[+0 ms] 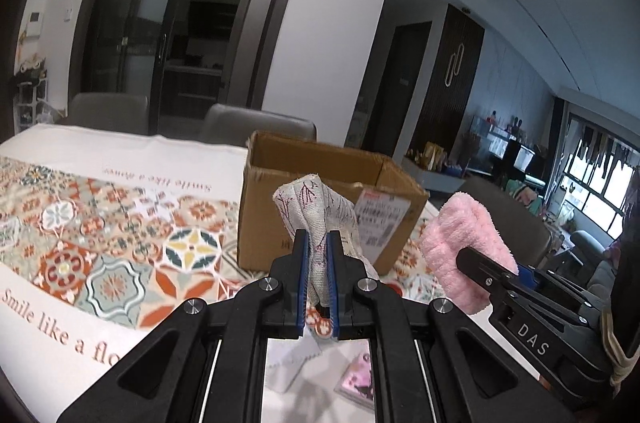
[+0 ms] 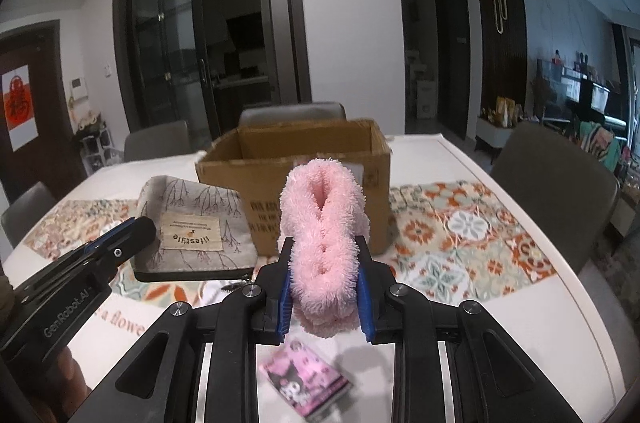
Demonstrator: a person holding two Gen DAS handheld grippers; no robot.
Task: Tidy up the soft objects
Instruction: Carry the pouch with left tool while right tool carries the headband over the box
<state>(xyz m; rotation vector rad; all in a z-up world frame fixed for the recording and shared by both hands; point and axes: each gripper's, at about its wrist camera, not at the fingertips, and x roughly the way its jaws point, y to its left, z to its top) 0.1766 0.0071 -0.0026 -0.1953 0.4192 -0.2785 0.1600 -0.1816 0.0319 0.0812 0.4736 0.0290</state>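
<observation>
My left gripper (image 1: pixel 318 243) is shut on a beige fabric pouch (image 1: pixel 320 211) with a twig print, held above the table in front of the open cardboard box (image 1: pixel 320 199). In the right wrist view the pouch (image 2: pixel 192 227) shows its "lifestyle" label, with the left gripper (image 2: pixel 132 227) at its left edge. My right gripper (image 2: pixel 324 255) is shut on a fluffy pink cloth (image 2: pixel 322 235), folded and held up just in front of the box (image 2: pixel 296 159). The pink cloth (image 1: pixel 464 243) also shows at the right of the left wrist view.
The table (image 2: pixel 520 287) has a white cloth with a patterned tile runner. A small pink cartoon packet (image 2: pixel 306 383) lies on it below my right gripper. Grey chairs (image 2: pixel 556 179) stand around the table.
</observation>
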